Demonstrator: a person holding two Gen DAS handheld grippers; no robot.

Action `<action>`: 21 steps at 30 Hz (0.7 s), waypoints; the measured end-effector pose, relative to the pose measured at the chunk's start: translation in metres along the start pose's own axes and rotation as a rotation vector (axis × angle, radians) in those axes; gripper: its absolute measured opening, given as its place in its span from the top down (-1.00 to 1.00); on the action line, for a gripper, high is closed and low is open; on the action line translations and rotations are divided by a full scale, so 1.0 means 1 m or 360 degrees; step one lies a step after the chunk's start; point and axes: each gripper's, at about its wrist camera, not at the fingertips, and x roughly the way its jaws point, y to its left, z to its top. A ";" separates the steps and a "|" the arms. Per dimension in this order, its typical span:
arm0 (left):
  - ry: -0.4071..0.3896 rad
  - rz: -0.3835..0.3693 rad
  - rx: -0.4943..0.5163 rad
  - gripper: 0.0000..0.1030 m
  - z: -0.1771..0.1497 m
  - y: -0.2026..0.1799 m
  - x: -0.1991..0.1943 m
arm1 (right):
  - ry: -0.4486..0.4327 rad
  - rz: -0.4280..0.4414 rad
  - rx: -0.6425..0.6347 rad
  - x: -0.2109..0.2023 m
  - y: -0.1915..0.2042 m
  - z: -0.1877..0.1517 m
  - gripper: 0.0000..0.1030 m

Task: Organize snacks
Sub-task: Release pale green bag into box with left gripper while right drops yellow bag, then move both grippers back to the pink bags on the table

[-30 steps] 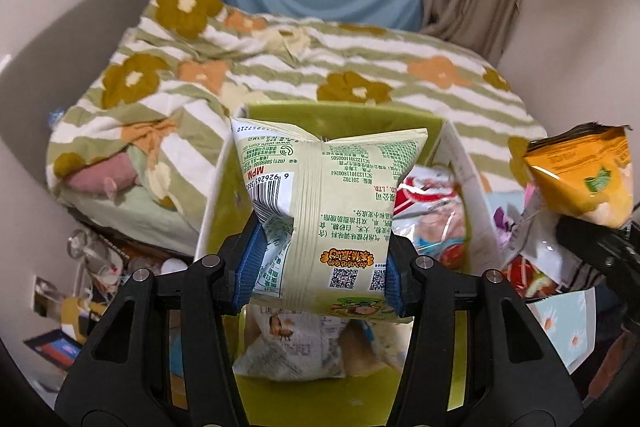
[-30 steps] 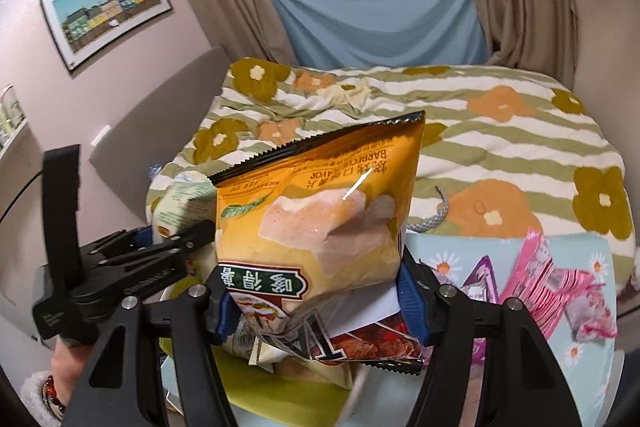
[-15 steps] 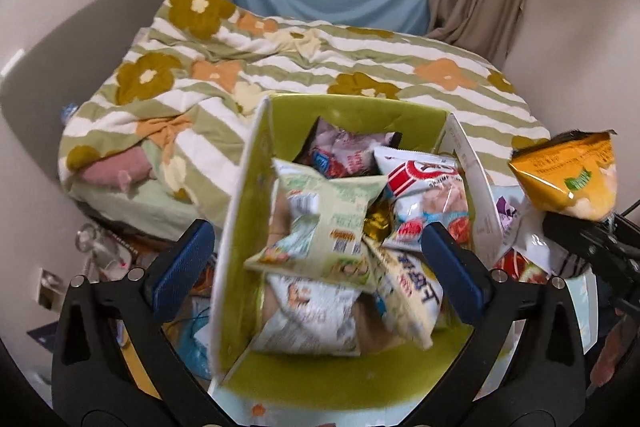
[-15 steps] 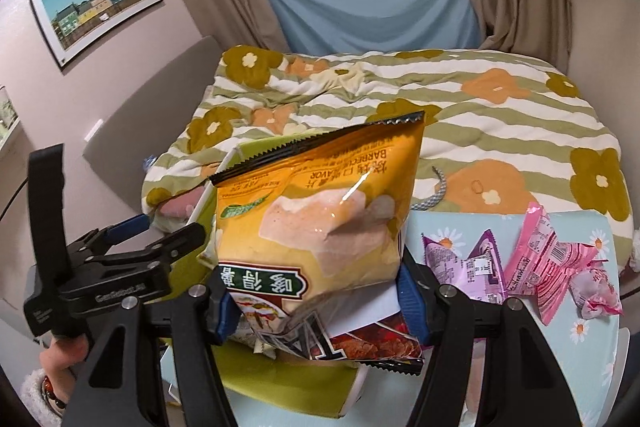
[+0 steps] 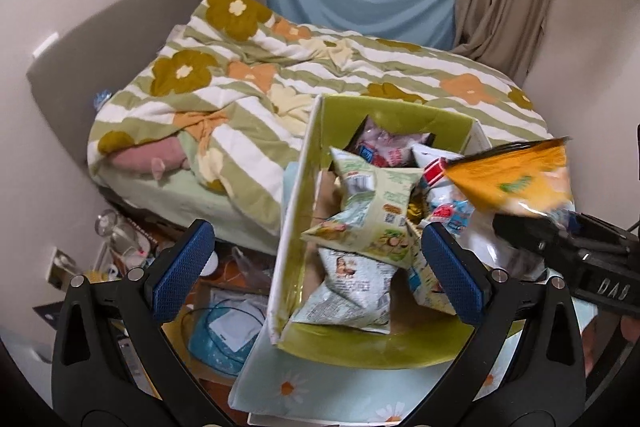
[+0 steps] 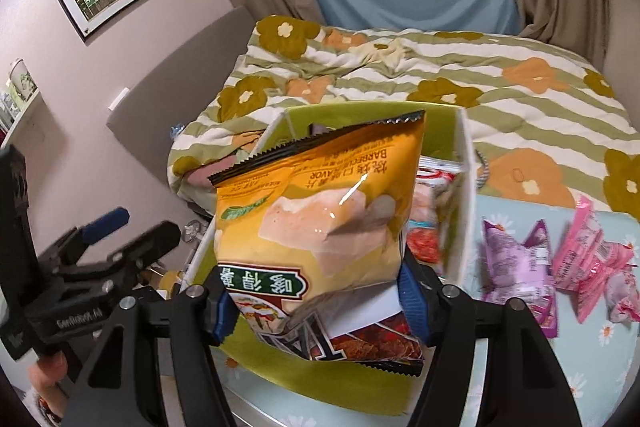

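A green-lined box (image 5: 297, 211) holds several snack bags, with a pale green bag (image 5: 372, 211) lying on top. My left gripper (image 5: 316, 231) stands wide open above the box's left wall, nothing between its pads. An orange chip bag (image 6: 320, 211) stands upright between the pads of my right gripper (image 6: 316, 303). Those jaws are opening, and the pads still touch the bag's lower sides. The bag hangs over the box (image 6: 464, 163). In the left wrist view the orange bag (image 5: 516, 179) is at the box's right edge. The left gripper (image 6: 132, 231) appears blurred at the left of the right wrist view.
A purple packet (image 6: 516, 267) and a pink packet (image 6: 588, 255) lie on the daisy-print tablecloth (image 6: 592, 367) right of the box. A bed with a flowered striped quilt (image 5: 320, 75) is behind. Clutter covers the floor (image 5: 224, 327) left of the table.
My left gripper opened and let the pale green bag drop into the box, then drew back to the left. My right gripper carried the orange bag leftward over the box.
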 end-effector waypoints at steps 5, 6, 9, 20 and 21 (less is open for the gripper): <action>0.0051 -0.0031 -0.0043 -1.00 -0.011 0.009 0.011 | -0.0099 -0.0019 0.0123 0.005 -0.008 0.003 -0.99; 0.0058 -0.0032 -0.0042 -1.00 -0.013 0.008 0.013 | -0.0106 -0.0035 0.0125 0.005 -0.008 0.002 -0.99; 0.0078 -0.0034 -0.0025 -1.00 -0.017 0.006 0.016 | -0.0104 -0.0090 0.0093 0.003 -0.007 -0.002 -0.99; 0.0000 -0.0059 0.0046 -1.00 -0.005 -0.004 -0.005 | -0.0194 -0.0106 0.0110 -0.027 -0.007 -0.005 -0.99; -0.0012 -0.0065 0.0053 -1.00 -0.003 -0.005 -0.008 | -0.0200 -0.0108 0.0106 -0.030 -0.007 -0.006 -0.99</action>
